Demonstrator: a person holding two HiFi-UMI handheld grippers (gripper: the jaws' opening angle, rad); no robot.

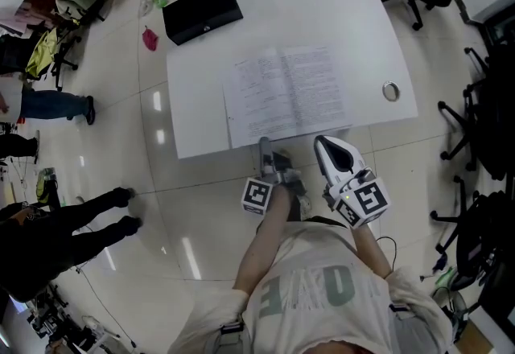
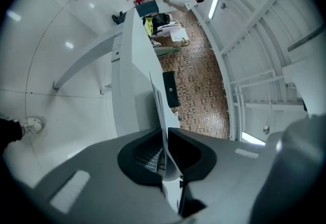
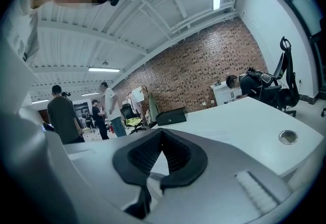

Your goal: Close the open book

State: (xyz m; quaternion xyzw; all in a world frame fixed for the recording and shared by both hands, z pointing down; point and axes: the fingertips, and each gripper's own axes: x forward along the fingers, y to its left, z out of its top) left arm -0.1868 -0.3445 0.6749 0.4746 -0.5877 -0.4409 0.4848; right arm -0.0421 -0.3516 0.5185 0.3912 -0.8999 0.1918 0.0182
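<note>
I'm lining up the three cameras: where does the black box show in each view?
Head view: the black box sits upper left, on the white table's far left corner.
Left gripper view: centre, a dark slab beyond the open book's page.
Right gripper view: centre, just above the jaws.
Shared landmark: the white table.

A white surface [image 1: 346,14] stands on a glossy tiled floor [image 1: 201,207]. A black box [image 1: 202,11] sits at its far left corner, and a round metal ring [image 1: 391,91] is set near its right edge. A pink item [image 1: 150,39] lies on the floor near the box. Black office chairs [image 1: 475,135] crowd the right side. A person in jeans [image 1: 56,104] stands at the left.
</note>
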